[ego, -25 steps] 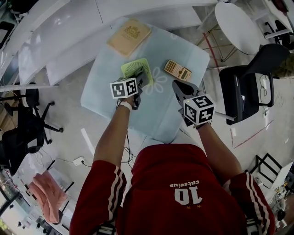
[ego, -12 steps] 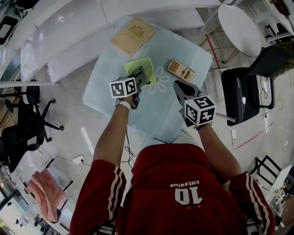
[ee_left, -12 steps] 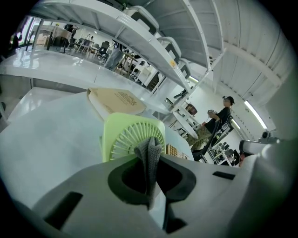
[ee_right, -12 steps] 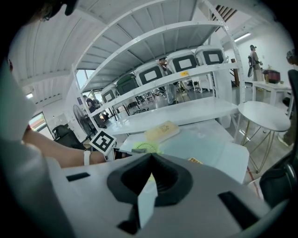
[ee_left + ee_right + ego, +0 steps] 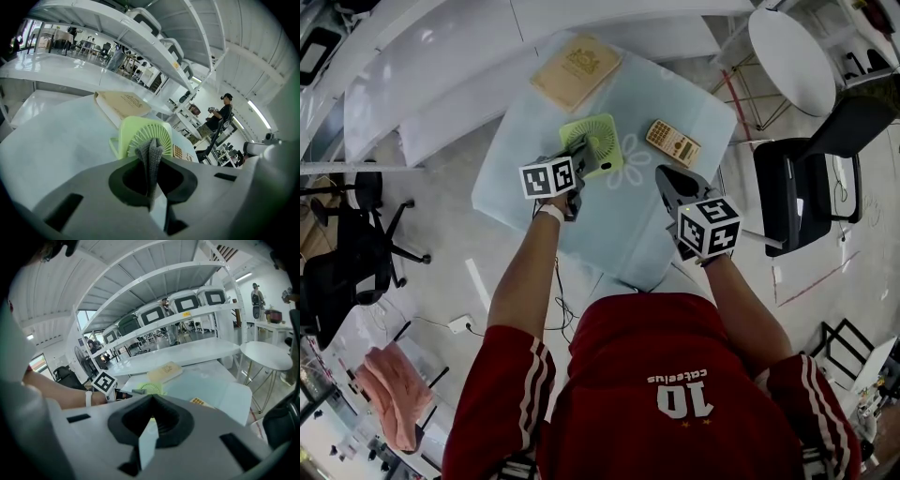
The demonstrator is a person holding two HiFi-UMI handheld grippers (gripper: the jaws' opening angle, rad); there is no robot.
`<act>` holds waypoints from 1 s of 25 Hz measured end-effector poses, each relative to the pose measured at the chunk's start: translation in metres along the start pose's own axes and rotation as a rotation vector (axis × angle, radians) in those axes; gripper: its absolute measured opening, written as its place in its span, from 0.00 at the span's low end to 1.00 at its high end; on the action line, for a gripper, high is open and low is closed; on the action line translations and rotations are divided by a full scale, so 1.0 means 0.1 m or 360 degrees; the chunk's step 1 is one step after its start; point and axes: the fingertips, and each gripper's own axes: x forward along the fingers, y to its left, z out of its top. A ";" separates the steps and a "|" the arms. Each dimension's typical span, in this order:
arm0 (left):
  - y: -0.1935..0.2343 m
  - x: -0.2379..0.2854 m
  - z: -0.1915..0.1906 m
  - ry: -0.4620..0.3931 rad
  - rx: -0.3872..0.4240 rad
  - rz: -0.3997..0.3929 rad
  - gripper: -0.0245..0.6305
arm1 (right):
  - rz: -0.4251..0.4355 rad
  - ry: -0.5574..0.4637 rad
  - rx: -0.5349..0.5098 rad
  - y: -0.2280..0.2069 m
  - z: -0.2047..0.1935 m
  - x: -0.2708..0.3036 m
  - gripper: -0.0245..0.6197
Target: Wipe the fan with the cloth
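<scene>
Right in front of me, over the near half of the table (image 5: 614,230), I've got both grippers out. The right gripper (image 5: 667,178) sits at about 2 o'clock from my chest, jaws pressed together with nothing between them, just hanging above the tabletop, well clear of everything.

The left gripper (image 5: 585,156) is out at roughly 11 o'clock and it's clamped on the cloth (image 5: 150,161), a grey knitted strip folded up and sticking out between the jaws.

Straight ahead of that, at 12 o'clock from the left jaws, is the fan (image 5: 598,139). It's a little lime green one in a squarish frame with a round slatted grille, near the middle of the table. The grille faces my left gripper and the cloth lines up dead centre on it in the left gripper view. The tip is right at the fan's near edge, but I honestly can't tell if the cloth is touching the grille or just short of it.

At 3 o'clock from the fan there's a tan calculator (image 5: 673,143) lying flat, close by but not touching. Further back, at 12 o'clock near the far edge, is a tan book (image 5: 576,69), also flat. Past the table runs a long white shelf (image 5: 441,66).
</scene>
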 end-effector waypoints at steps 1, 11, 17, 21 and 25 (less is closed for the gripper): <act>0.01 -0.01 0.00 0.0000 0.0002 0.0004 0.08 | 0.0000 -0.0001 0.0002 0.00 0.00 0.00 0.05; 0.12 -0.11 -0.01 0.0000 0.0010 0.0033 0.08 | 0.0006 -0.0008 0.0007 0.07 0.00 0.00 0.05; 0.20 -0.17 -0.02 -0.0012 -0.0008 0.0052 0.08 | 0.0010 -0.0002 0.0003 0.11 -0.02 0.01 0.05; 0.25 -0.20 -0.04 -0.0015 -0.0016 0.0059 0.08 | 0.0010 0.0011 0.0002 0.13 -0.07 0.01 0.05; 0.34 -0.25 -0.06 -0.0027 -0.0040 0.0089 0.08 | 0.0018 0.0019 -0.0001 0.18 -0.09 0.02 0.05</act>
